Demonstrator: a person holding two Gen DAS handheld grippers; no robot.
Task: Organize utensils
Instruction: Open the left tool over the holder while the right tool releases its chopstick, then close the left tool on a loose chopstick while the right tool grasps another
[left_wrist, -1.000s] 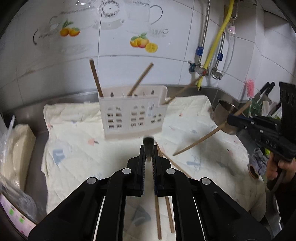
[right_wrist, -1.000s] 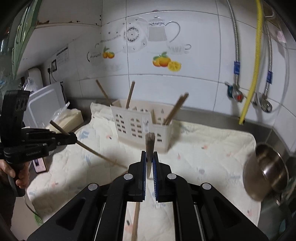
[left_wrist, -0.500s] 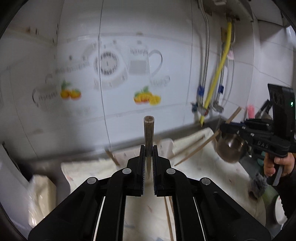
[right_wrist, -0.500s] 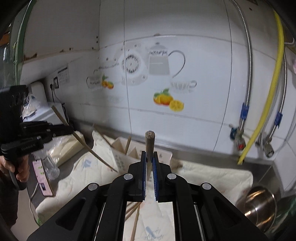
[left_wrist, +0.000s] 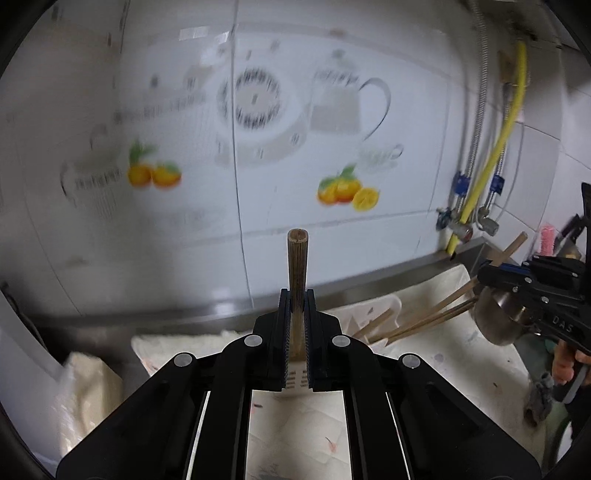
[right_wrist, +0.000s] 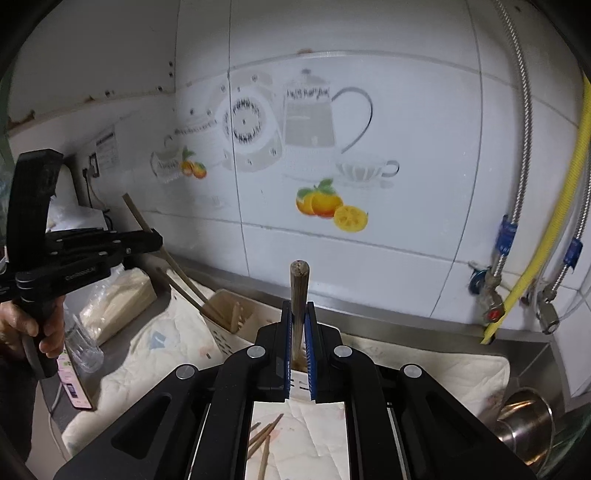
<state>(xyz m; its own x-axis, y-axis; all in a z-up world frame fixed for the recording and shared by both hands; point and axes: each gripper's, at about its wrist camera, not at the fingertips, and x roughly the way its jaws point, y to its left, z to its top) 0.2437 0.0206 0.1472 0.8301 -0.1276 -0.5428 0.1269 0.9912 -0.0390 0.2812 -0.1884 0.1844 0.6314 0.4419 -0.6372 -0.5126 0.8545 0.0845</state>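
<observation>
The left gripper (left_wrist: 295, 295) is clamped on a wooden chopstick (left_wrist: 296, 258), which stands up past the fingertips with its blunt end toward the tiled wall (left_wrist: 258, 184). The right gripper (right_wrist: 298, 308) is clamped on a second chopstick (right_wrist: 299, 291) in the same way.

In the right wrist view, the white utensil holder (right_wrist: 225, 332) sits below and to the left of the fingers on the quilted cloth (right_wrist: 166, 343). The left-hand chopstick slants down into it, its lower end inside a compartment beside other sticks (right_wrist: 236, 314) already standing there. In the left wrist view, the right-hand chopstick angles down toward the holder's rim among other sticks; whether its tip is inside cannot be told.

So the job looks partly done: several sticks are in the holder and two more are going in, neither let go yet. A few loose chopsticks (right_wrist: 264, 441) lie on the cloth beneath the right fingers, so more picking up remains. A steel pot (right_wrist: 524, 428) sits well off to the right of the fingers, not involved for now.
</observation>
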